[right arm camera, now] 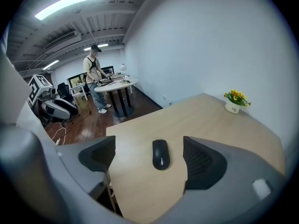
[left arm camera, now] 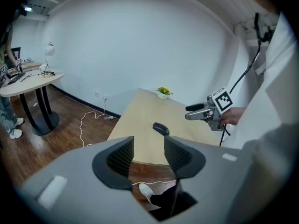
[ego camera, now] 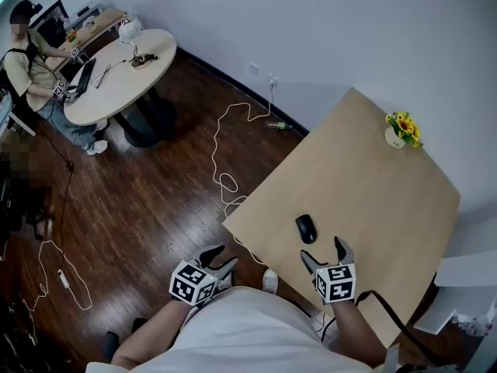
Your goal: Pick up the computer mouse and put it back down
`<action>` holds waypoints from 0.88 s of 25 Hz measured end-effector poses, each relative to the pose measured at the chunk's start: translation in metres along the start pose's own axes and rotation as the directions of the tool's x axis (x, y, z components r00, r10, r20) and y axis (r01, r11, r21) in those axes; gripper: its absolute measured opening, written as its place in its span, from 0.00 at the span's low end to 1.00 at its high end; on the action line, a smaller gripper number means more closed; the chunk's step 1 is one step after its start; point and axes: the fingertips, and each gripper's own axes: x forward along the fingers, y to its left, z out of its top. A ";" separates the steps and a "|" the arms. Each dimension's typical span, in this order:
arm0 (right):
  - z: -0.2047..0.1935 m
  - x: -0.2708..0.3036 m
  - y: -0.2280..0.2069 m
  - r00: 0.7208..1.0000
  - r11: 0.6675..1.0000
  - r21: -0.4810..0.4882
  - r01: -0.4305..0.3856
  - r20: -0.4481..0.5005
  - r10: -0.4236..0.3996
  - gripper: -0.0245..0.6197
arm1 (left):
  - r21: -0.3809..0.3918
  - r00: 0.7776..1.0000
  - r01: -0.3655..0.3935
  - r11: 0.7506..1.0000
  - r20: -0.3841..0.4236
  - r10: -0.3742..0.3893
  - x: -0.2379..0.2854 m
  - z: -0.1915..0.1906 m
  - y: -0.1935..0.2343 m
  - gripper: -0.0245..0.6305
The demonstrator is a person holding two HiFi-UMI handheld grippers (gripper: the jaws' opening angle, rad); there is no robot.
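Note:
A black computer mouse (ego camera: 306, 228) lies flat on the light wooden table (ego camera: 388, 200) near its front corner. My right gripper (ego camera: 326, 253) hovers above and just behind it, jaws wide apart with nothing between them; in the right gripper view the mouse (right arm camera: 160, 154) rests on the tabletop below the gap. My left gripper (ego camera: 219, 257) hangs off the table's front edge over the floor, open and empty. In the left gripper view the mouse (left arm camera: 160, 129) sits beyond the jaws and the right gripper (left arm camera: 196, 112) is at the right.
A small pot of yellow flowers (ego camera: 402, 130) stands at the table's far corner. A white cable (ego camera: 225, 181) trails over the dark wood floor. A round white table (ego camera: 120, 76) with a person seated beside it is at the far left.

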 end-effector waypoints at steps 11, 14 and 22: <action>-0.003 -0.041 0.016 1.000 0.996 0.092 -0.006 0.004 0.006 0.75 | 0.025 0.999 0.035 0.999 -0.012 -0.034 0.005 0.001 -0.005 0.32; -0.005 -0.042 0.022 1.000 0.996 0.088 -0.017 -0.003 0.017 0.75 | 0.030 0.999 0.040 0.999 -0.015 -0.040 0.003 0.000 -0.007 0.32; -0.008 -0.038 0.029 0.999 0.997 0.069 -0.046 -0.018 0.047 0.75 | 0.029 0.999 0.032 0.999 -0.017 -0.031 0.003 -0.002 -0.007 0.32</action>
